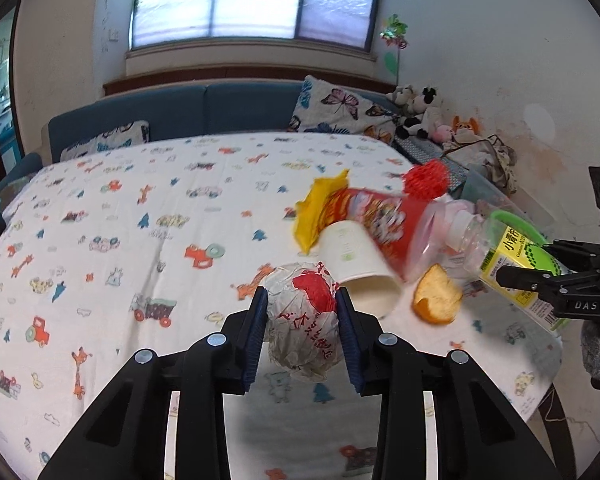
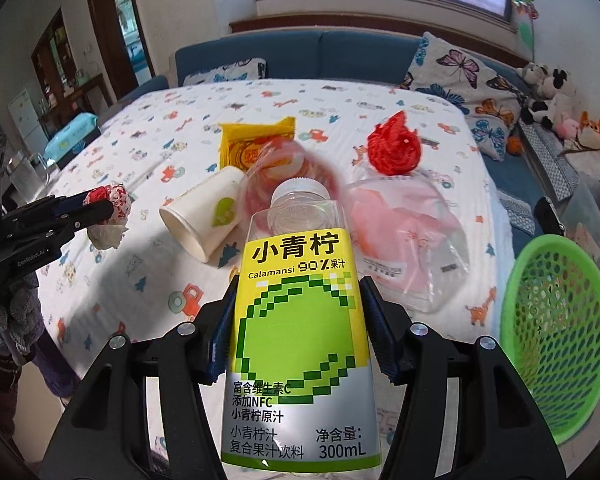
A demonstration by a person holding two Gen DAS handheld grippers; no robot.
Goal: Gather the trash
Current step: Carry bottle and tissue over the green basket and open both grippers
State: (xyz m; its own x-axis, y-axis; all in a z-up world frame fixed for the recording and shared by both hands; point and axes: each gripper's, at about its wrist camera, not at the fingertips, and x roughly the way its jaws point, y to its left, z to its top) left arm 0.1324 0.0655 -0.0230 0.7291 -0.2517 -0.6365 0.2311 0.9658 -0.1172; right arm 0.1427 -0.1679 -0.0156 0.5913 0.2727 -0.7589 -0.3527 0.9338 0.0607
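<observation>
Clamped between our left gripper's [image 1: 302, 312] blue pads, a crumpled paper ball [image 1: 303, 320] hangs clear of the patterned tablecloth [image 1: 100, 216]. Our right gripper [image 2: 296, 332] pinches an empty juice bottle [image 2: 300, 320] by its label, held above the table. We judge the smooth bottle likeliest to slip if tilted towards the green basket [image 2: 560, 340] at the table's right edge. Swinging either load low could knock the paper cup [image 2: 204, 220], snack wrapper [image 2: 256, 144], clear plastic bag [image 2: 412, 240] and red mesh [image 2: 396, 144] clustered mid-table. Open cloth lies to our left and far side.
</observation>
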